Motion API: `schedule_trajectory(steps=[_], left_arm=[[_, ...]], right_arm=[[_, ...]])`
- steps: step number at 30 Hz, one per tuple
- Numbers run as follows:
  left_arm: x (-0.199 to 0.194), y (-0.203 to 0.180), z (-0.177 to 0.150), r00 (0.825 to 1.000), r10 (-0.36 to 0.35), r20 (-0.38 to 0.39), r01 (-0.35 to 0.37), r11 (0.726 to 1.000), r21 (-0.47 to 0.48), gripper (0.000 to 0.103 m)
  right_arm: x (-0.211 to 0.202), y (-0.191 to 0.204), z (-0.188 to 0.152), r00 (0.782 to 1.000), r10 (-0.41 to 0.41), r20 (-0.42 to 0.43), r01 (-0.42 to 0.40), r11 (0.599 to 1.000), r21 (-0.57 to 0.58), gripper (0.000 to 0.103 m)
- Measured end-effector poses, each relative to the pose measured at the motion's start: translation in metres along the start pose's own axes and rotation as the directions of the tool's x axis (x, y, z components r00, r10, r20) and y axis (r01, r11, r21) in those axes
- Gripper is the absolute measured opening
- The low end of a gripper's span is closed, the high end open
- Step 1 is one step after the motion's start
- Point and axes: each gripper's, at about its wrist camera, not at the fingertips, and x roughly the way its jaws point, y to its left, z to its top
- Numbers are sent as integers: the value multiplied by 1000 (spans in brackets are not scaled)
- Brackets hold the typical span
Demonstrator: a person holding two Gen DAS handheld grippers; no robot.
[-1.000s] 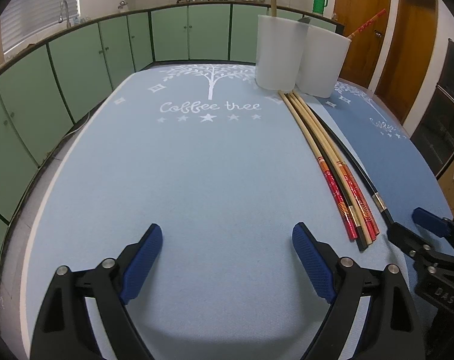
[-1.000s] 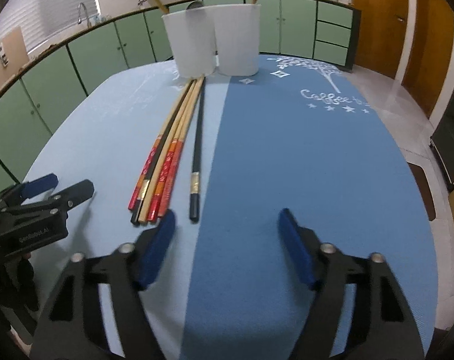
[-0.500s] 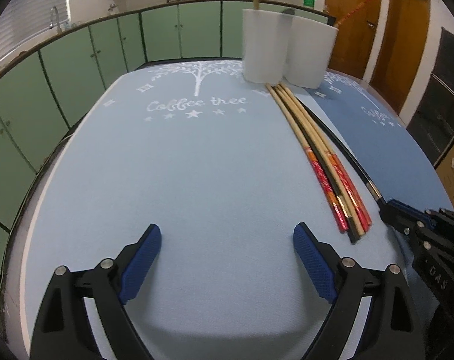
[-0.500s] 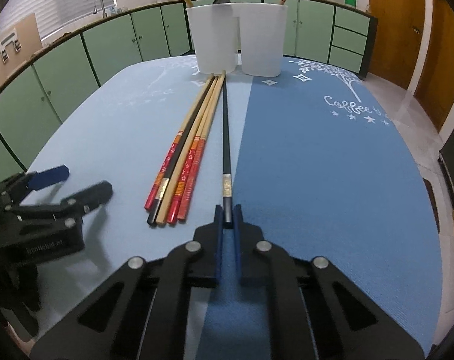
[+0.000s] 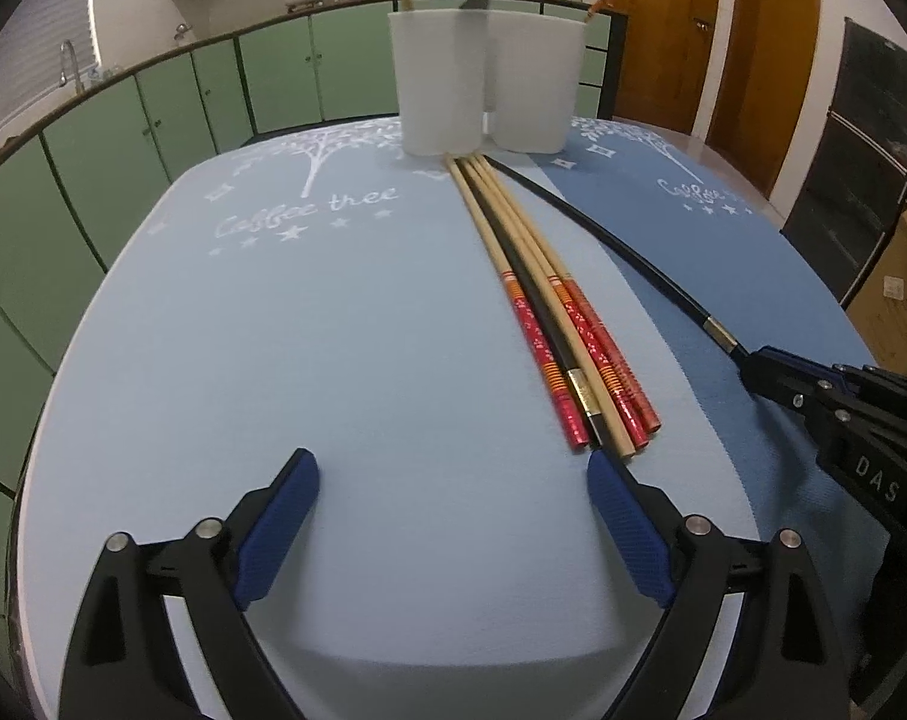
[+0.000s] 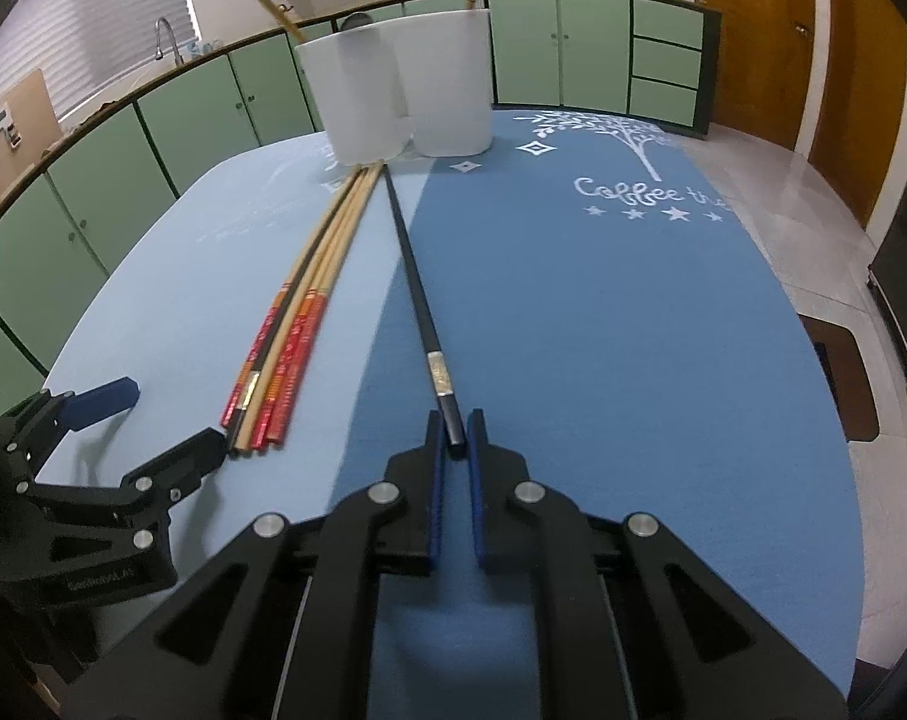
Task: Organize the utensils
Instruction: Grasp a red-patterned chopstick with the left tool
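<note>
My right gripper (image 6: 453,429) is shut on the near end of a long black chopstick (image 6: 414,294), which points toward two white cups (image 6: 393,96) at the far end of the table. It shows in the left wrist view too (image 5: 609,240), raised off the mat. A bundle of wooden, red-handled and black chopsticks (image 5: 549,306) lies flat to its left, also in the right wrist view (image 6: 300,312). My left gripper (image 5: 450,483) is open and empty, low over the light blue mat, its right finger close to the bundle's near ends.
The cups (image 5: 483,84) each hold a chopstick standing upright. Light blue (image 5: 273,360) and dark blue (image 6: 603,330) "Coffee tree" mats cover the table. Green cabinets ring the room; wooden doors stand at the right.
My right gripper closed on the black chopstick and lifted its near end, swinging it right, away from the bundle. My left gripper moved forward toward the bundle and stayed open.
</note>
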Motion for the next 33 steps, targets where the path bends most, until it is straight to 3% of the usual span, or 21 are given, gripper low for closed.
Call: schedule_trajectory(steps=[10, 15, 21, 26, 28, 33], left_arm=[[7, -3, 8, 1000, 12, 3, -12, 1000, -20, 89], [6, -2, 9, 999, 28, 15, -27, 999, -33, 79], [5, -11, 12, 999, 18, 36, -17, 1000, -9, 51], [5, -13, 14, 999, 1, 46, 0, 1000, -20, 13], [5, -13, 14, 999, 0, 45, 1, 1000, -21, 6], [2, -12, 14, 999, -1, 49, 2, 1000, -30, 6]], right_arm=[[0, -7, 0, 1000, 14, 1, -14, 1000, 1, 7], [1, -8, -1, 999, 34, 4, -34, 999, 13, 9], [1, -8, -1, 999, 34, 4, -34, 999, 6, 9], [1, -9, -1, 999, 49, 2, -49, 999, 14, 8], [1, -10, -1, 999, 52, 3, -52, 998, 17, 8], [0, -7, -1, 999, 48, 8, -48, 999, 6, 7]])
